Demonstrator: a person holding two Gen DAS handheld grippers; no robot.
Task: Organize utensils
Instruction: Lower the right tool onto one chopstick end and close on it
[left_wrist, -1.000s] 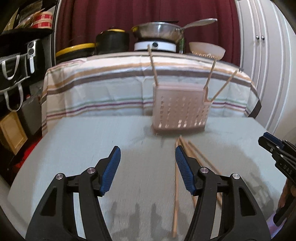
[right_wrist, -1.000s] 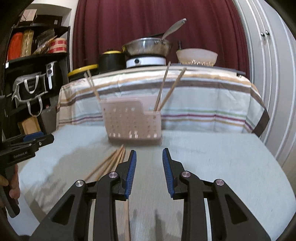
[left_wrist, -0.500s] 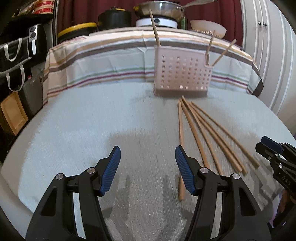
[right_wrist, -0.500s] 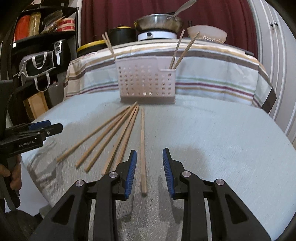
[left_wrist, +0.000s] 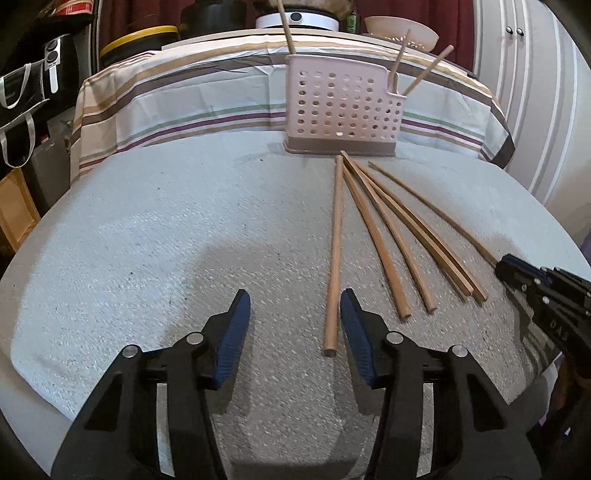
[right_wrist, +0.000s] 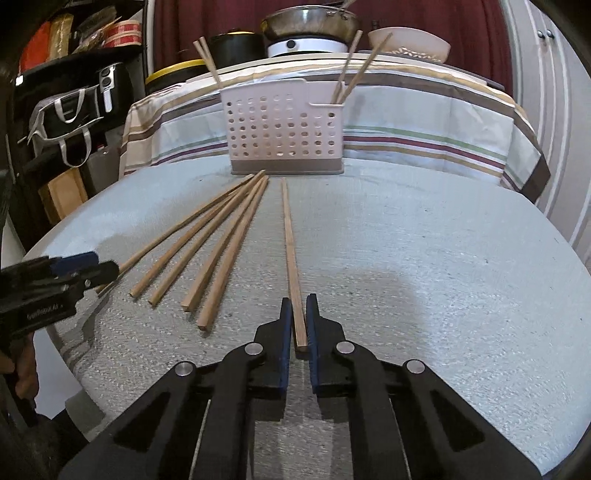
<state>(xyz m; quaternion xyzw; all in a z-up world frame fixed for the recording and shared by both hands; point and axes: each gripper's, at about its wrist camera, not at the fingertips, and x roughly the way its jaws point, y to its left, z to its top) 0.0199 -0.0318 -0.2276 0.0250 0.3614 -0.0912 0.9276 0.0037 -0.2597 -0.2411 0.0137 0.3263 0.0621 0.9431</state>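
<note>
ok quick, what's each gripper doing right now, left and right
Left gripper: open, holding nothing, above the table.
Right gripper: jaws closed around the near end of one chopstick.

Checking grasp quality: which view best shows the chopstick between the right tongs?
The right wrist view: the chopstick runs from the holder into the narrowed right tongs. The left wrist view shows only its far part; the right tongs hide its near end.

The left gripper (left_wrist: 291, 325) is held low over the table with fingers spread wide; the right gripper's (right_wrist: 299, 328) fingers are nearly closed.
</note>
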